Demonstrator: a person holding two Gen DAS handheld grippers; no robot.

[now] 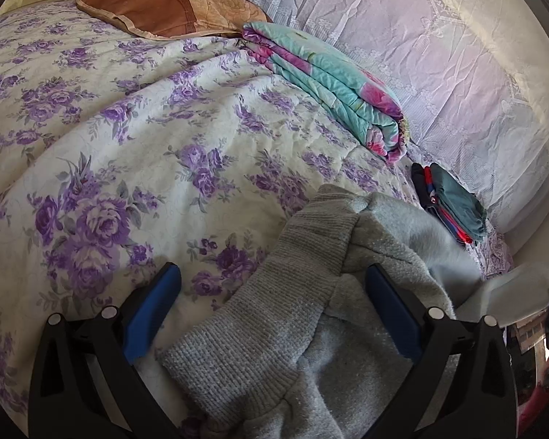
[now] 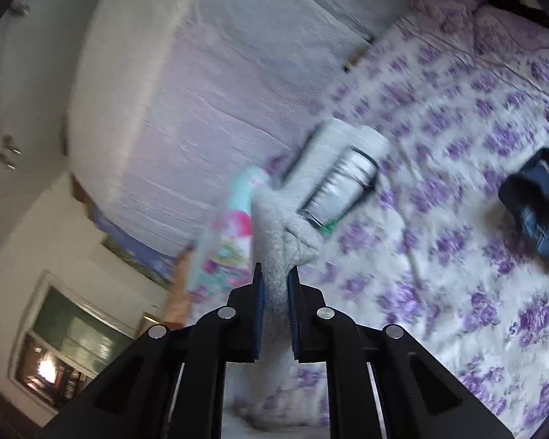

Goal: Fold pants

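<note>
bed [image 1: 135, 139] with floral cover | grey pants [image 1: 274, 329] near its edge | left tongs [image 1: 271, 311] wide over ribbed cuff | right tongs [image 2: 274, 285] clamped on pants, lifted | step: raising fabric; next: carry it across, flatten

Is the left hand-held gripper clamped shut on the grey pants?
No, the left hand-held gripper stands wide open, its blue pads apart on either side of the grey pants.

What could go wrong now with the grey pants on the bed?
The right gripper pinches only a thin fold of the pants, so the fabric may slip out. The left gripper is open with the cuff loose between its pads, so that end may drag across the bedspread and spoil the fold.
</note>
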